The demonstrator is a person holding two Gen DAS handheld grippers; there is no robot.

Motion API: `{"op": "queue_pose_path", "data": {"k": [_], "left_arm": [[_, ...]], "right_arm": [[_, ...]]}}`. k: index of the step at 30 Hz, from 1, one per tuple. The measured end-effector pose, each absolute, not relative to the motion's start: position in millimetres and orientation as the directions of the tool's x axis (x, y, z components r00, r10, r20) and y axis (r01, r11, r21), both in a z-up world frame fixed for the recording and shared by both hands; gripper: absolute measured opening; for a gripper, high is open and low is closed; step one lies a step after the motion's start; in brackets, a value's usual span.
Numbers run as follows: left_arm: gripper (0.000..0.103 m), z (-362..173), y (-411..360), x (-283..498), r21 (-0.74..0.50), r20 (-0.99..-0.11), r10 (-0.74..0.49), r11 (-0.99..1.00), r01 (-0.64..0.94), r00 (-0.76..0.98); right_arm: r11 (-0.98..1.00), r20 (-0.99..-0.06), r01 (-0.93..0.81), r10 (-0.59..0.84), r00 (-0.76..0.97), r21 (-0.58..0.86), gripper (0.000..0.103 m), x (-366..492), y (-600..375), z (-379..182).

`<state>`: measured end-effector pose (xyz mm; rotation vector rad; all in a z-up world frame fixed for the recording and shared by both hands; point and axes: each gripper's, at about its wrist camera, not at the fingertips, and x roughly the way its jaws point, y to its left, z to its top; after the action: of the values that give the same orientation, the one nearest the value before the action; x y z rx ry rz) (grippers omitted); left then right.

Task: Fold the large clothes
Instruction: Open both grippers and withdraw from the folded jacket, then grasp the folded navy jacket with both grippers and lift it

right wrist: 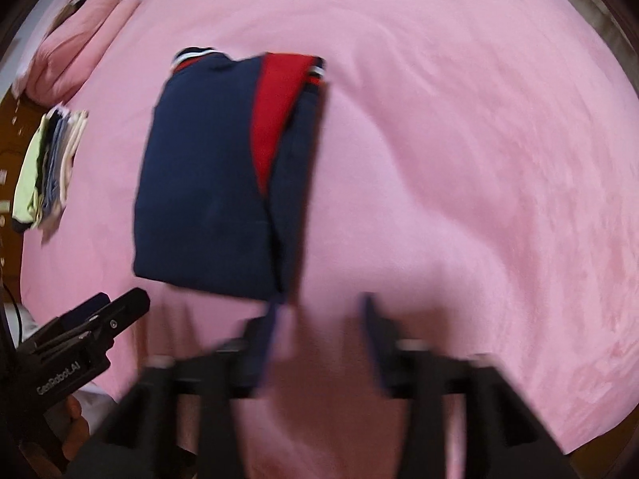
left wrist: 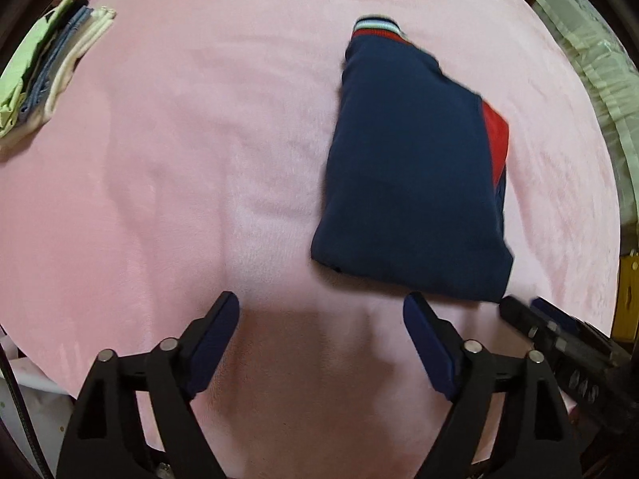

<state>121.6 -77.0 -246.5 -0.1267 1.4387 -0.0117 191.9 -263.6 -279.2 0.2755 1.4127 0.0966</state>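
Navy garment (left wrist: pixel 407 175) was seen folded into a compact packet on the pink bed cover (left wrist: pixel 191 151), lying flat, nothing on top of it.

Left wrist view only: sharp frame. A striped rib cuff or hem (left wrist: pixel 377 26) was shown at the packet's far end, and a narrow red panel (left wrist: pixel 495 139) along its right edge. A pale curtain-like fabric (left wrist: pixel 591 64) was seen past the bed's right edge.

Right wrist view only: frame was motion-blurred. The red panel (right wrist: pixel 279 111) was shown much wider, as a wedge tapering toward the camera, with a folded flap lapped over the packet's right side. Pink pillows (right wrist: pixel 76 44) were seen at the far left.

Both views: a stack of folded clothes (left wrist: pixel 48 72) in green, blue and cream was seen at the bed's left edge, well apart from the packet.

Long axis of the packet was seen running away from both cameras, ribbed end far, plain folded edge near.

Left gripper (left wrist: pixel 321 319): fingers were seen well apart, nothing between them, just short of the packet's near edge, over bare cover. Right gripper (right wrist: pixel 319 319): fingers were also seen apart and empty; left finger (right wrist: pixel 271 319) was at the packet's near right corner, contact could not be told through the blur.
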Motion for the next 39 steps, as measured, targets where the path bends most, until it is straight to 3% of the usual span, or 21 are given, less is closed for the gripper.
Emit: {"op": "queue_pose_path", "data": {"k": [1, 5, 24, 33, 39], "left_arm": [[0.085, -243.0, -77.3, 123.3, -0.1, -0.987, -0.091, 0.993, -0.067, 0.133], [0.09, -232.0, -77.6, 129.2, -0.082, -0.989, -0.075, 0.995, -0.052, 0.128], [0.091, -178.8, -99.1, 141.9, -0.002, -0.982, -0.012, 0.999, 0.051, 0.188], [0.091, -197.4, -104.8, 157.1, 0.008, -0.986, -0.004, 0.997, 0.071, 0.168], [0.091, -226.7, -96.6, 179.3, -0.027, -0.991, -0.03, 0.999, 0.02, 0.134]], "right_arm": [[0.968, -0.962, 0.093, 0.215, 0.17, 0.233, 0.085, 192.6, -261.3, -275.4], [0.969, -0.96, 0.075, 0.219, 0.175, 0.235, 0.085, 193.0, -262.3, -263.5], [0.96, -0.936, 0.008, 0.271, 0.223, 0.28, 0.085, 198.7, -278.7, -214.2], [0.946, -0.93, 0.032, 0.31, 0.196, 0.322, 0.085, 209.0, -281.9, -232.8], [0.895, -0.903, 0.133, 0.411, 0.129, 0.426, 0.085, 221.1, -298.0, -276.3]]}}
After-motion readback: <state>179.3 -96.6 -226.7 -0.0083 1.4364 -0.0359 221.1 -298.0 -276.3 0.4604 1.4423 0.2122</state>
